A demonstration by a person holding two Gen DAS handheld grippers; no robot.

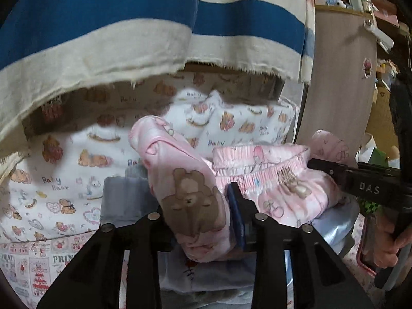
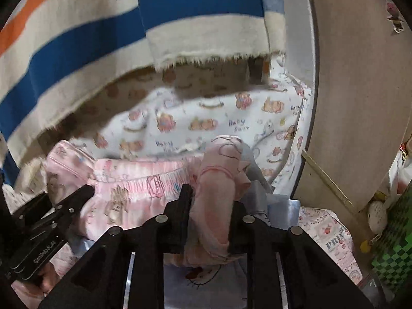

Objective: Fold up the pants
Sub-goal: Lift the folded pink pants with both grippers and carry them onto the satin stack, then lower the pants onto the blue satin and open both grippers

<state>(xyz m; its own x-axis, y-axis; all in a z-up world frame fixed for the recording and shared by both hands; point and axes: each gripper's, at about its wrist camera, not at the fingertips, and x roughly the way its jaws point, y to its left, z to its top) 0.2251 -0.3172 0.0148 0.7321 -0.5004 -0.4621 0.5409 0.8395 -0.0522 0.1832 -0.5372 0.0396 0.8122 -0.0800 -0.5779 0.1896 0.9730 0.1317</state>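
The pink baby pants with bear prints and a gathered elastic waistband are held up between both grippers. My left gripper is shut on one pant leg end with a brown bear print. My right gripper is shut on the other leg end. The waistband hangs between them, above a pale blue cloth. The right gripper also shows at the right of the left wrist view, and the left gripper at the left of the right wrist view.
A white bear-print blanket lies behind the pants. A blue, cream and orange striped cloth hangs overhead. A wooden panel stands at the right. A green checkered item sits at the lower right.
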